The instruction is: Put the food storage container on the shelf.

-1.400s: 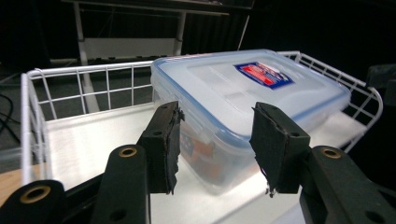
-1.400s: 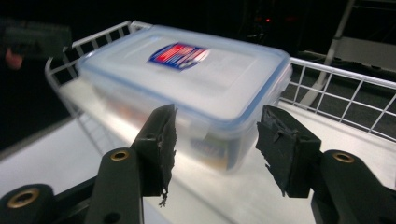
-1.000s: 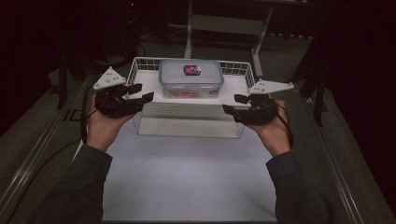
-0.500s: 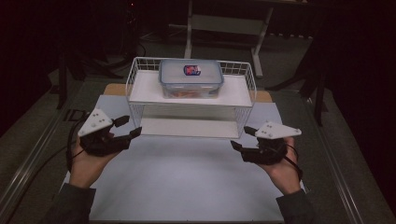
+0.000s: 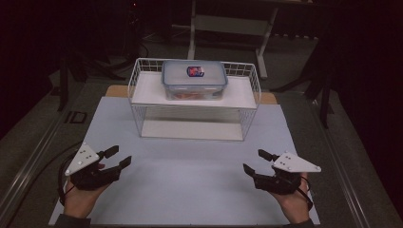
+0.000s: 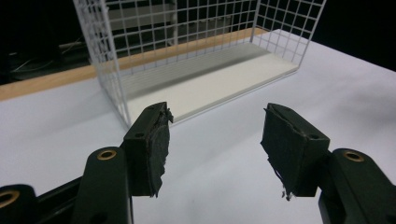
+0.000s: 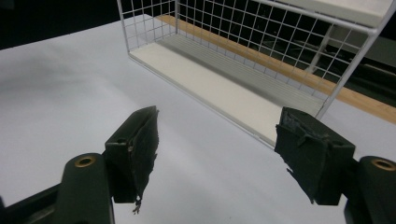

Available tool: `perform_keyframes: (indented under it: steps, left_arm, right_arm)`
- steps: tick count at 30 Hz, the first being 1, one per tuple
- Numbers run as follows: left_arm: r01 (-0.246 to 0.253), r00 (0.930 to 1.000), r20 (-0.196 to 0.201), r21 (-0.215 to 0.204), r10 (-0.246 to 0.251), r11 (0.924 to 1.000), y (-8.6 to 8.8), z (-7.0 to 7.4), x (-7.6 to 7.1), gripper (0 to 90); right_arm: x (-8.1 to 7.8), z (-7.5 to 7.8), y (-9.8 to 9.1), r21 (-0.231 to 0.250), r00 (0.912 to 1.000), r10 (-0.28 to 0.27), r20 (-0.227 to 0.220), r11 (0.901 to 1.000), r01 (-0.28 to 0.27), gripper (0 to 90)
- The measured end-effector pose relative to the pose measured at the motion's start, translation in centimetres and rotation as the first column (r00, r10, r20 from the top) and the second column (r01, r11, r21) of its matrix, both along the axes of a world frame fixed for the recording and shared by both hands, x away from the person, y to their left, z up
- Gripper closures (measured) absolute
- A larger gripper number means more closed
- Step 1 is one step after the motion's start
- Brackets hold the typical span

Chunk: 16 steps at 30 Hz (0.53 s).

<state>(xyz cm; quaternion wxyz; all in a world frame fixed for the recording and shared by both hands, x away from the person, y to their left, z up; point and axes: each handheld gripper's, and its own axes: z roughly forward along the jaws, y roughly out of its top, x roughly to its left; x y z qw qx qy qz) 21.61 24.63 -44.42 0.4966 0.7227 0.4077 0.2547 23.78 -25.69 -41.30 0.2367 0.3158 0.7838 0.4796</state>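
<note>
A white wire rack [image 5: 195, 102] stands toward the far side of the table [image 5: 190, 190], which is covered by a pale sheet. The rack has an upper white shelf and a lower white board, with grid walls at the ends and back. On the upper shelf, near its middle, sits a clear plastic container [image 5: 194, 80] with a blue-grey snap lid. Something orange-red shows through its wall, though the dim light makes it hard to tell what. A small label [image 5: 195, 71] in red and blue lies on the lid; its writing is too small to read.

The left claw [image 5: 115, 157] is near the front left corner of the table, held from below by the person's left hand [image 5: 81, 197], its grey three-cornered plate on top. It points toward the rack and is well apart from it. In the left gripper view its jaws stand wide apart with nothing between them, the worn black pads [image 6: 159, 147] frayed at the edges.

The right claw [image 5: 259, 161] is at the front right, held by the right hand [image 5: 294, 202], angled inward to the rack. In the right gripper view its jaws are likewise spread wide and hold nothing, with the rack's lower board [image 7: 219, 95] beyond.
</note>
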Motion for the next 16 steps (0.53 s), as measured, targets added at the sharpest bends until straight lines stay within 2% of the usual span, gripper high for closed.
perform_keyframes:
  steps: [3, 11, 16]
  left_arm:
    - [-0.002, 1.0, 0.002, -0.005, 0.002, 1.0, 0.0, -0.5, -0.3, 41.1]
    - [-0.032, 0.9993, 0.021, -0.016, 0.032, 0.9994, 0.5, -1.3, -1.2, 41.1]
    - [-0.039, 0.9989, 0.026, -0.006, 0.039, 0.9992, 0.4, -1.5, -1.2, 41.1]
  right_arm:
    - [-0.4, -0.7, -0.3, 0.019, 1.0, -0.002, -0.007, 0.9998, 0.003, 29.5]
    - [-1.7, -2.4, -0.5, 0.006, 0.9999, -0.012, 0.001, 0.9999, 0.012, 28.8]
    - [-1.6, -2.7, -0.6, 0.004, 0.9997, -0.02, 0.016, 0.9998, 0.02, 28.1]
